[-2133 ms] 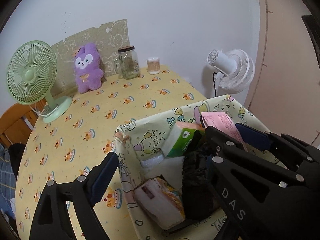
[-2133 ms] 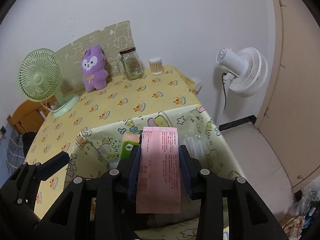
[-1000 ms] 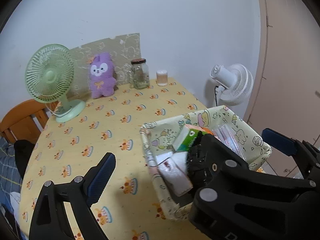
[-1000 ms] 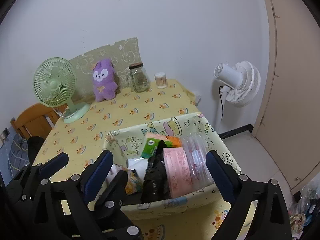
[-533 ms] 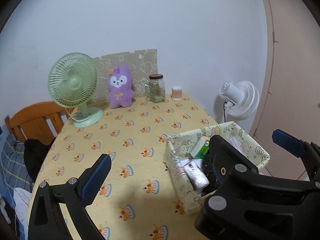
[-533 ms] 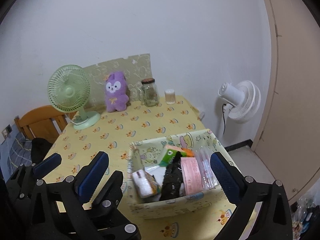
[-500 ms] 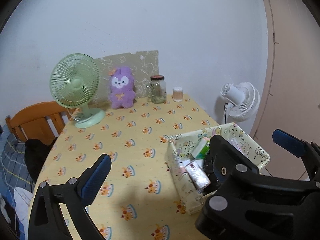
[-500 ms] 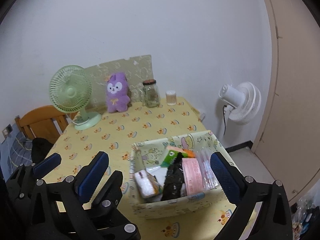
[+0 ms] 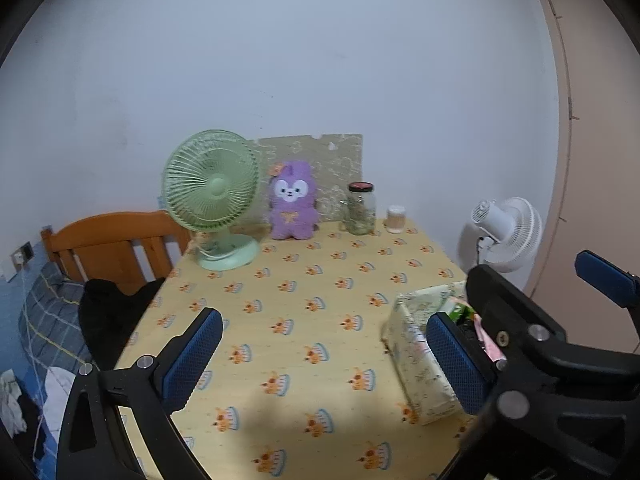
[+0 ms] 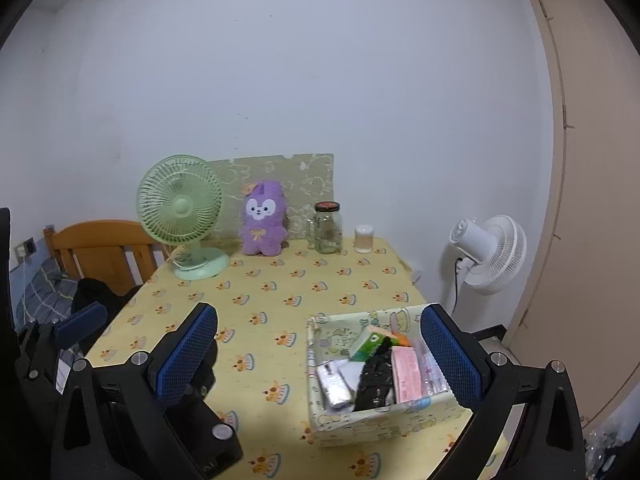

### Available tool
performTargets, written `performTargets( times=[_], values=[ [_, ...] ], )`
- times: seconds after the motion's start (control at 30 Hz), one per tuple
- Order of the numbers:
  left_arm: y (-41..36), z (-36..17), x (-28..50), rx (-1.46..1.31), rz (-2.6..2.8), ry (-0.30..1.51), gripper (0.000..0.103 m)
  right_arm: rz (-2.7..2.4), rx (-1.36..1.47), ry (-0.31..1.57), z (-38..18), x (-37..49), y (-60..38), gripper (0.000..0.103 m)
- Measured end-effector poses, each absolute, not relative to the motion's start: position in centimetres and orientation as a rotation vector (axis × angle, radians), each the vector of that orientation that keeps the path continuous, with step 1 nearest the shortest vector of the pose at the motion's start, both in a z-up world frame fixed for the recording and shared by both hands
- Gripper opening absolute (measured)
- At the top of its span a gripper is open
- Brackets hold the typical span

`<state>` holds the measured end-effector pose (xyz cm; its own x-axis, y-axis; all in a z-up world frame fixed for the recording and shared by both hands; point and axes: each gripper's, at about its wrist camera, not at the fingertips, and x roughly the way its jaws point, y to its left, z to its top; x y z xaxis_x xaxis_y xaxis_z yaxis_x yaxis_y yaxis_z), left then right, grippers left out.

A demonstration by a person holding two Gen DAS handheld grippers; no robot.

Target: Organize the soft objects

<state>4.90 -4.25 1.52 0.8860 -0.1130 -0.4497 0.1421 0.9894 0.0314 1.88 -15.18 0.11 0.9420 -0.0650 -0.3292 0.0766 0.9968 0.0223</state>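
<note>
Scanning from the left of the right wrist view, the left gripper (image 10: 80, 330) shows only as one blue pad at the frame edge; in its own view its fingers (image 9: 188, 360) stand wide apart with nothing between them. Next comes the tablecloth (image 10: 280, 292), bare through the middle, with the purple plush toy (image 10: 264, 220) upright at the far wall, well apart from everything else. Further right sits the fabric bin (image 10: 360, 420), holding a silver packet (image 10: 334, 386), a green tissue pack (image 10: 370, 344), a black bundle (image 10: 374, 380) and a pink pack (image 10: 406, 374), all standing on edge. The right gripper (image 10: 320, 362) is spread wide and empty. By my judgement, sorting is largely finished; only the plush might remain.
</note>
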Motion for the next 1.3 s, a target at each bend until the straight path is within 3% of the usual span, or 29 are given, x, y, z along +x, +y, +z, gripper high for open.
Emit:
performTargets(
  times=[1.3],
  values=[
    [1.1, 2.7, 2.5, 0.001, -0.009, 0.395, 0.103, -0.045, 0.087, 0.289, 1.1, 0.2, -14.6, 0.103]
  ],
)
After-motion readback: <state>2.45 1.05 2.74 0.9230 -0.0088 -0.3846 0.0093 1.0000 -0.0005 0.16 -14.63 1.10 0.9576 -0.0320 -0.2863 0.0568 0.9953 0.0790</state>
